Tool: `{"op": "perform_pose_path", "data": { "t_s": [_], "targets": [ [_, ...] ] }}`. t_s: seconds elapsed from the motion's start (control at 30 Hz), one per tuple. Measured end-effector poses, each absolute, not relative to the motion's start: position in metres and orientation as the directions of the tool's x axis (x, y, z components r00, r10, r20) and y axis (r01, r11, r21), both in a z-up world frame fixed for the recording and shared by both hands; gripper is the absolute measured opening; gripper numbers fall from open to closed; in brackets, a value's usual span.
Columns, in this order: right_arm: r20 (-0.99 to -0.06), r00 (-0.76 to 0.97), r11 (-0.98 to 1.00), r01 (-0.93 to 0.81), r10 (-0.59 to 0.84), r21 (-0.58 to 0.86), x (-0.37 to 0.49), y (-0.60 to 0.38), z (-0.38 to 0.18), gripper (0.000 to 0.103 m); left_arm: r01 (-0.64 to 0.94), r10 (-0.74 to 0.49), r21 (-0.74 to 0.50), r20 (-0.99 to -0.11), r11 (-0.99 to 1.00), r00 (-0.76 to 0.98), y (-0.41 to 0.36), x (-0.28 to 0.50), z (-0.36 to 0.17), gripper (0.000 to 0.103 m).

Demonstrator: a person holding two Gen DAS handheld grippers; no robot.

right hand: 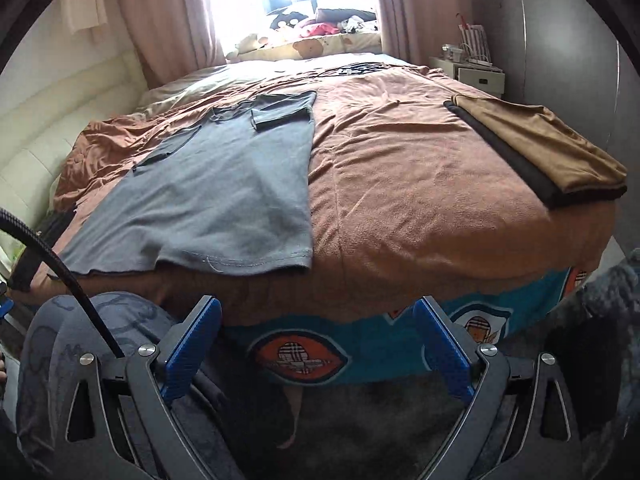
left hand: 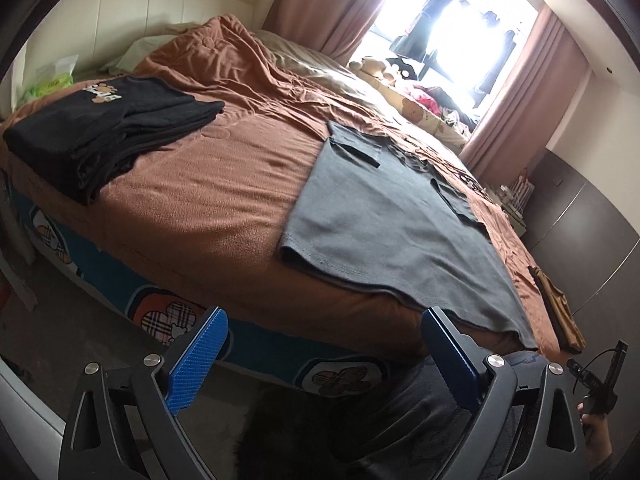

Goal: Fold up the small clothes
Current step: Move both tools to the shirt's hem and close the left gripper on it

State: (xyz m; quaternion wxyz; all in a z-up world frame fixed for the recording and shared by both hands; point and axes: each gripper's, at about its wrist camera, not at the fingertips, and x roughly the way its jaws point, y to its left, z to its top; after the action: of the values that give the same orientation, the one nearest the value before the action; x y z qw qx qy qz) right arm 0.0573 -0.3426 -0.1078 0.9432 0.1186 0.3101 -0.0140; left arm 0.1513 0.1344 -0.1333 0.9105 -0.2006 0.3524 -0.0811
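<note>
A grey T-shirt (left hand: 384, 220) (right hand: 224, 188) lies flat on the brown blanket (left hand: 208, 200) (right hand: 420, 184), both sleeves folded in over its body, its hem at the bed's near edge. My left gripper (left hand: 324, 320) hovers open in front of the bed edge, just short of the hem, with nothing between its blue pads (left hand: 200, 356). My right gripper (right hand: 316, 312) is open too, held below and to the right of the hem, empty. The right gripper's body and a hand (left hand: 596, 432) show at the lower right of the left wrist view.
A folded black garment stack (left hand: 104, 128) sits at the bed's left corner. A folded tan piece on a black one (right hand: 540, 148) lies at the right corner. Plush toys (right hand: 280, 40) line the bright window. A nightstand (right hand: 472, 68) and grey wardrobe (right hand: 560, 40) stand right. The person's leg (right hand: 80, 340) is near.
</note>
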Motion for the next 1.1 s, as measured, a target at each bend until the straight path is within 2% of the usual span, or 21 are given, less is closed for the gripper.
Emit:
{"op": "perform_pose_path", "data": {
  "t_s": [0.2,0.47,0.6,0.63,0.77,0.93,1.0,1.1],
  "targets": [
    [-0.561,0.826,0.957,0.113,0.06,0.268,0.068,-0.342,-0.119,0.097,-0.009,-0.299,-0.447,-0.615,0.895,0.73,0.136,0.169,-0.145,0.088],
    [-0.559,0.81,0.922,0.064,0.176,0.383,0.103,-0.346,-0.131,0.096,-0.029,-0.352,-0.505,-0.641,0.863,0.682,0.136,0.216,-0.171,0.071],
    [-0.55,0.801,0.89,0.049,0.237,0.454,0.126,-0.352,-0.136,0.096,-0.06,-0.363,-0.532,-0.652,0.845,0.665,0.143,0.242,-0.18,0.071],
    [-0.552,0.797,0.882,0.053,0.245,0.468,0.131,-0.354,-0.137,0.095,-0.067,-0.368,-0.541,-0.652,0.838,0.663,0.145,0.247,-0.181,0.071],
    [-0.55,0.777,0.828,0.068,0.307,0.557,0.153,-0.362,-0.148,0.079,-0.086,-0.393,-0.576,-0.651,0.813,0.649,0.149,0.264,-0.188,0.069],
    [-0.526,0.77,0.728,0.121,0.36,0.675,0.17,-0.382,-0.165,0.078,-0.076,-0.425,-0.604,-0.638,0.793,0.642,0.151,0.275,-0.189,0.063],
    [-0.506,0.77,0.68,0.131,0.388,0.721,0.174,-0.388,-0.172,0.072,-0.082,-0.456,-0.636,-0.631,0.767,0.627,0.152,0.28,-0.192,0.05],
    [-0.479,0.77,0.636,0.126,0.422,0.762,0.175,-0.395,-0.177,0.067,-0.091,-0.482,-0.664,-0.623,0.742,0.617,0.152,0.285,-0.196,0.049]
  ]
}}
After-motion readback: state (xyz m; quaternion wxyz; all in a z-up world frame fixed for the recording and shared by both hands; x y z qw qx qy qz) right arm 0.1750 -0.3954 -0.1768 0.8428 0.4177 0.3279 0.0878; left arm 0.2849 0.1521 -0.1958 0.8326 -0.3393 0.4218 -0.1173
